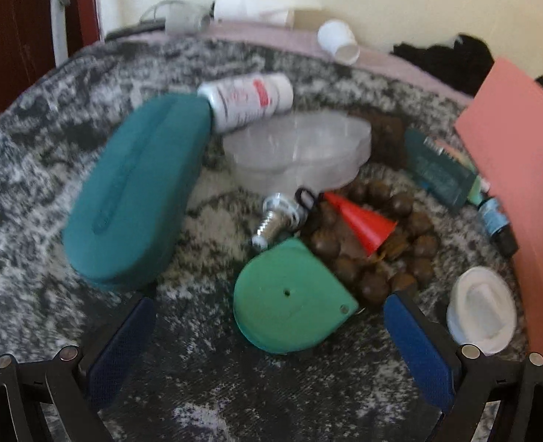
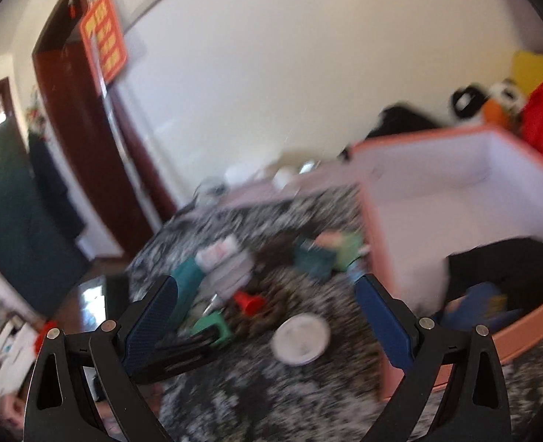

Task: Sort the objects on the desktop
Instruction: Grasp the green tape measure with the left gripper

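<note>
Our left gripper [image 1: 269, 326] is spread wide and holds nothing, its blue pads flanking the green teardrop-shaped case [image 1: 291, 300] that lies nearest us on the mottled grey cloth [image 1: 50, 154], so we judge the step in hand to be closing on that case. To do it well we should come down a little further and centre the case between the pads, since the right-hand pad sits just beside the brown bead string [image 1: 378, 254] and could snag it. Just past the case lie a metal bolt [image 1: 277, 219] and a red cone [image 1: 361, 223] resting on the beads (both close enough to be dragged if we sweep sideways), so a straight lift looks safer. A white round lid [image 1: 481, 309] sits near the right edge, against the pink box [image 1: 522, 191] where we suppose the things are to go. Farther on lie the teal pouch [image 1: 139, 188], the clear plastic shell [image 1: 301, 151] and the white bottle [image 1: 249, 97]. Our right gripper [image 2: 268, 316] is likewise parted and bare, hanging above the cloth with the box's open inside to its right, already holding dark items.
</note>
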The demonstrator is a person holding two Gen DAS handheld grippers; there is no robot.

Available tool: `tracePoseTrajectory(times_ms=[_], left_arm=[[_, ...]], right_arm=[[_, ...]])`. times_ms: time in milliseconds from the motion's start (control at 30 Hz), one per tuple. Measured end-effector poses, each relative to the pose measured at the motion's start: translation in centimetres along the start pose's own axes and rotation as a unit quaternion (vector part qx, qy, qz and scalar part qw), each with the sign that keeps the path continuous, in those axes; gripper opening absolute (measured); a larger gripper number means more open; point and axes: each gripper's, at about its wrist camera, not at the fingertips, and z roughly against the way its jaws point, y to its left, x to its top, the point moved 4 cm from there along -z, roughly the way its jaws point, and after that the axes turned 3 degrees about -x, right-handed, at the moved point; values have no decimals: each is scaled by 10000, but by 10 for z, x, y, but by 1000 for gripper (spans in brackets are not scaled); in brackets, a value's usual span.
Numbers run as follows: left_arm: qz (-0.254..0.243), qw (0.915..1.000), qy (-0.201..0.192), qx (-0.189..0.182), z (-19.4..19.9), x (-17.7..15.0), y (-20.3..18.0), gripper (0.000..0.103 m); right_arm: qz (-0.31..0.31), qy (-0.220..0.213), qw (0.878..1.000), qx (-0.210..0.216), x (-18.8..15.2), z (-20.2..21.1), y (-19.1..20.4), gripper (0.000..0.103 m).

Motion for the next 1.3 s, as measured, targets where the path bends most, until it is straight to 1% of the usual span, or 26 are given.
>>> tracePoseTrajectory(times_ms=[67,100,167,233,333,400,467,500,567,667,800,900,933,1000,1100,1167,1200,1300], left_arm=[[-182,9997,45,123,-8,-3,-5,102],[-259,9995,63,167,-12,-4,-7,102],[-406,9988,99,249,-20,-6,-12,102],[-536,9979,72,356,-25,-8,-14,102],[-725,9963,-51,463,-29,-7,-19,102],[-772,9960,-87,439,-30,-5,-20,102],[-785,9962,-89,358,-27,-2,-22,90],[-790,9963,-89,315,-25,-1,-22,70],[-829,9957,-73,397,-23,2,-23,70],[-906,9952,-10,365,-22,-2,-24,70],[-927,9953,22,280,-15,-5,-18,70],[-916,9952,-5,336,-8,-9,-7,70],[-902,9954,-6,336,-7,-10,-2,70],[-873,9956,-5,333,-4,-12,7,70],[-840,9960,-7,309,-2,-17,20,70],[-845,9960,-37,300,0,-19,26,70],[-851,9959,-44,298,0,-19,27,70],[-860,9958,-58,293,-1,-20,29,70]], right_arm=[[96,298,9995,-19,-7,-19,4,101],[211,333,9990,-188,-10,-25,5,101],[476,338,9973,-445,-13,-32,8,101],[651,326,9955,-610,-14,-33,9,101],[1156,268,9876,-1029,-20,-38,13,101],[1378,311,9831,-1167,-23,-41,15,101],[1582,365,9784,-1282,-26,-45,16,101],[1611,386,9776,-1302,-27,-46,16,101],[1643,403,9762,-1355,-28,-47,15,101],[1745,364,9730,-1463,-28,-48,12,101],[1828,345,9702,-1550,-29,-52,11,101],[1939,372,9665,-1641,-30,-58,15,101],[2009,354,9656,-1614,-31,-59,20,101],[2207,310,9656,-1342,-36,-62,35,101],[2428,376,9640,-1015,-45,-68,57,101],[2356,607,9649,-991,-53,-78,60,101],[2245,775,9657,-1049,-56,-85,57,101],[1656,1312,9713,-1095,-63,-107,33,101]])
